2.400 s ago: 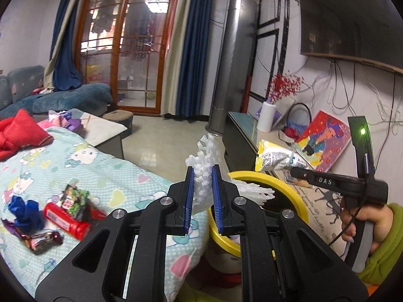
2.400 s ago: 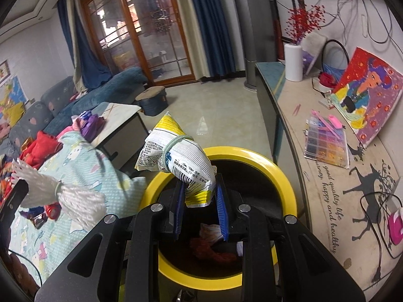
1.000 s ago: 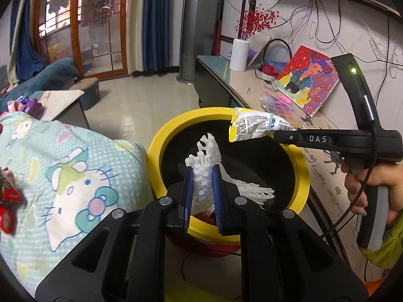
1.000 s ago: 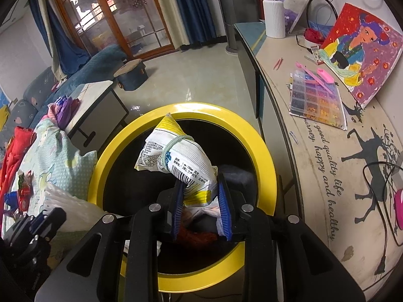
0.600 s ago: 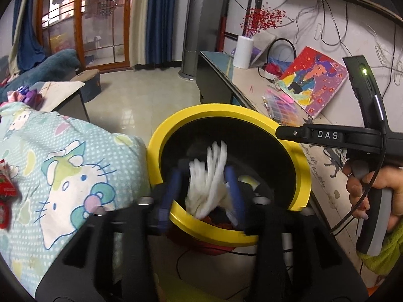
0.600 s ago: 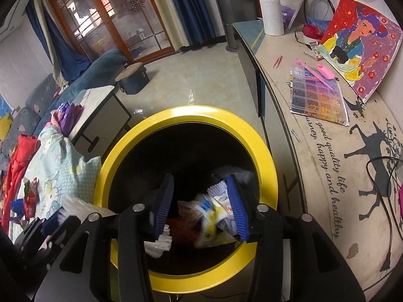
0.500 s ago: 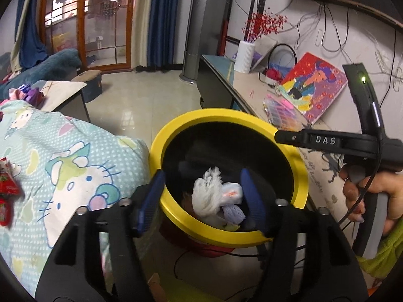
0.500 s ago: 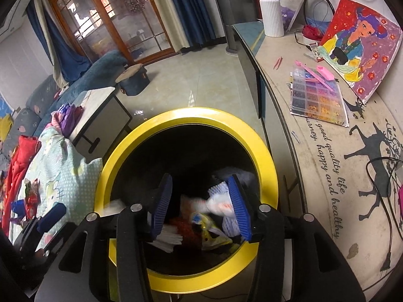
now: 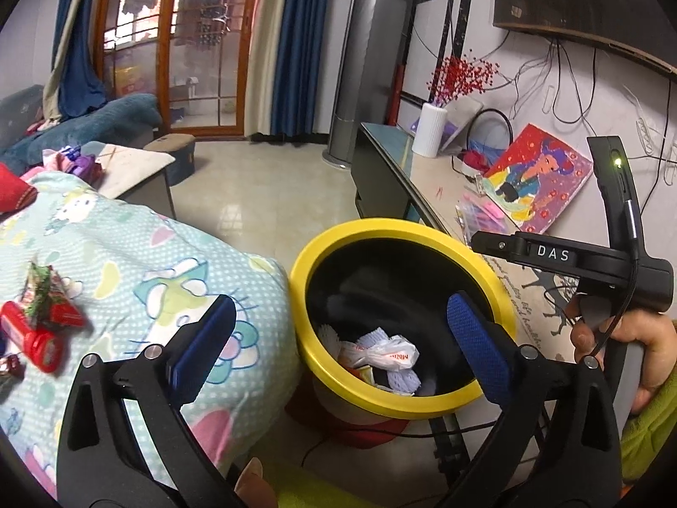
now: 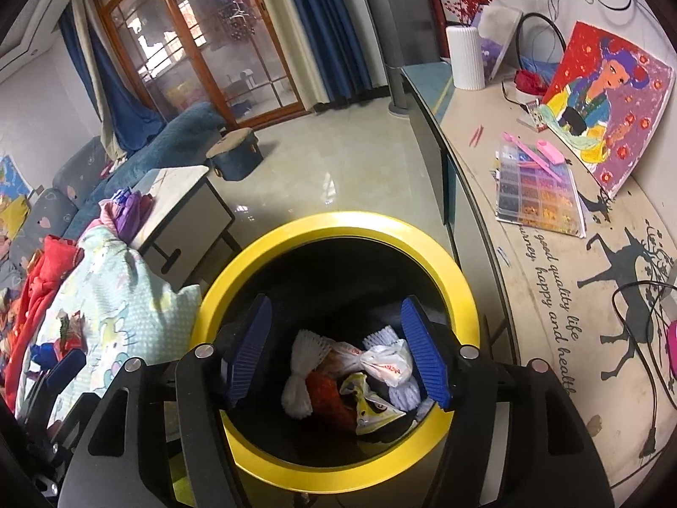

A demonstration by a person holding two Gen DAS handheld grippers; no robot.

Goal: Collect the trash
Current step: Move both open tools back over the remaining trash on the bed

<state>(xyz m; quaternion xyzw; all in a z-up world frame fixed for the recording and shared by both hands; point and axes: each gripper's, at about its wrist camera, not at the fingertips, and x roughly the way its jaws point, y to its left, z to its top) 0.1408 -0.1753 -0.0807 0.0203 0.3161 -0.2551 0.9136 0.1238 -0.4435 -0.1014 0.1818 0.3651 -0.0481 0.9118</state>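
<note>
A black bin with a yellow rim (image 9: 338, 235) (image 10: 465, 292) stands between the bed and a low cabinet. Inside lie the white foam net (image 10: 302, 360) (image 9: 328, 334), a yellow snack bag (image 10: 372, 406) and a white plastic bag (image 10: 387, 362) (image 9: 391, 353). My left gripper (image 9: 338, 330) hangs above the bin's near-left rim, its jaws opening wide with nothing between them. Over the bin's mouth my right gripper (image 10: 336, 347) is also opening and holds nothing; a hand grips its handle (image 9: 609, 338). More trash, a red tube (image 9: 31, 334) and wrappers (image 9: 42, 292), lies on the bed.
The bed's cartoon-print cover (image 9: 139, 271) (image 10: 114, 296) reaches the bin's left side. A long cabinet top (image 10: 550, 228) to the right carries a bead box (image 10: 537, 186), a painting (image 10: 605, 97) and a white vase (image 10: 465, 55). Tiled floor (image 9: 262, 194) stretches beyond toward glass doors.
Both grippers opened over the bin. The foam net fell from the left one and the snack bag from the right one into the bin. Both grippers then rose a little.
</note>
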